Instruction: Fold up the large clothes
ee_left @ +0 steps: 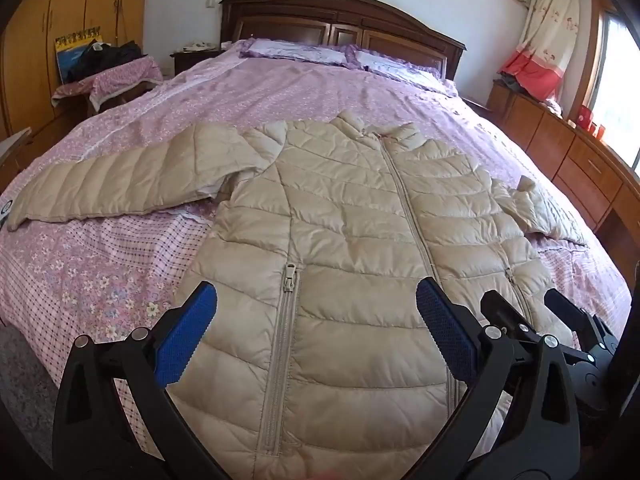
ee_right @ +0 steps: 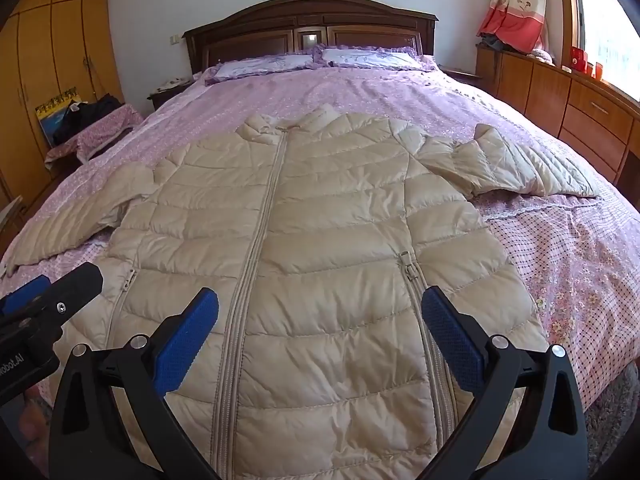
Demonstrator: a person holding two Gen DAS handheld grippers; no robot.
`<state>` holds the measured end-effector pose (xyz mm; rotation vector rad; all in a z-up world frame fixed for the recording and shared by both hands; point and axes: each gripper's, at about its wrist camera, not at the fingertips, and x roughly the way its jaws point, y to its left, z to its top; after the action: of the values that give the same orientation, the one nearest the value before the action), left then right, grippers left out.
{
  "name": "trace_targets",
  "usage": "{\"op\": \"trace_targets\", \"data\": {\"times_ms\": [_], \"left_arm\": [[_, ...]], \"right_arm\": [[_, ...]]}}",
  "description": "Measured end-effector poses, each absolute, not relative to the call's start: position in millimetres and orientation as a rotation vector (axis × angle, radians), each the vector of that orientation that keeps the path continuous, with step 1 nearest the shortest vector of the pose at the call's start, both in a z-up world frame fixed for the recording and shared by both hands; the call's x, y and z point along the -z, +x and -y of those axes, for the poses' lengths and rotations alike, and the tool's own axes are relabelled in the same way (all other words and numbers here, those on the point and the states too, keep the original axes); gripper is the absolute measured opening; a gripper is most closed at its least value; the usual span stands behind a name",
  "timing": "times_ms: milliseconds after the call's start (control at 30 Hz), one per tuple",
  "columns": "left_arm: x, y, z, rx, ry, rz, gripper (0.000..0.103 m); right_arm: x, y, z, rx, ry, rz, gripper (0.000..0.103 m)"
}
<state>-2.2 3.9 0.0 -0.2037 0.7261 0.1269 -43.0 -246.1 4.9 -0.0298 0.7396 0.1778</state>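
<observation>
A beige quilted puffer jacket (ee_left: 352,216) lies flat and zipped, front up, on the bed, collar toward the headboard. It also shows in the right wrist view (ee_right: 312,224). Its left sleeve (ee_left: 120,176) stretches out sideways; its right sleeve (ee_right: 520,164) lies bent toward the bed's right side. My left gripper (ee_left: 316,320) is open and empty above the jacket's lower left part, near a pocket zip (ee_left: 290,280). My right gripper (ee_right: 320,320) is open and empty above the lower hem, between the centre zip and the right pocket zip (ee_right: 408,264).
The bed has a pink floral cover (ee_left: 280,92) and two pillows (ee_right: 316,60) before a dark wooden headboard (ee_right: 312,24). A wardrobe (ee_left: 60,12) and a cloth-covered stand stand on the left. A wooden cabinet (ee_right: 568,100) under the window runs along the right.
</observation>
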Motion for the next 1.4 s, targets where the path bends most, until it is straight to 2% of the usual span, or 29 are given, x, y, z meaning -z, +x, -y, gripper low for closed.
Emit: {"op": "trace_targets", "data": {"times_ms": [1400], "left_arm": [[6.5, 0.7, -9.7, -0.086, -0.214, -0.73, 0.099]], "right_arm": [[3.5, -42.9, 243.1, -0.17, -0.089, -0.725, 0.098]]}}
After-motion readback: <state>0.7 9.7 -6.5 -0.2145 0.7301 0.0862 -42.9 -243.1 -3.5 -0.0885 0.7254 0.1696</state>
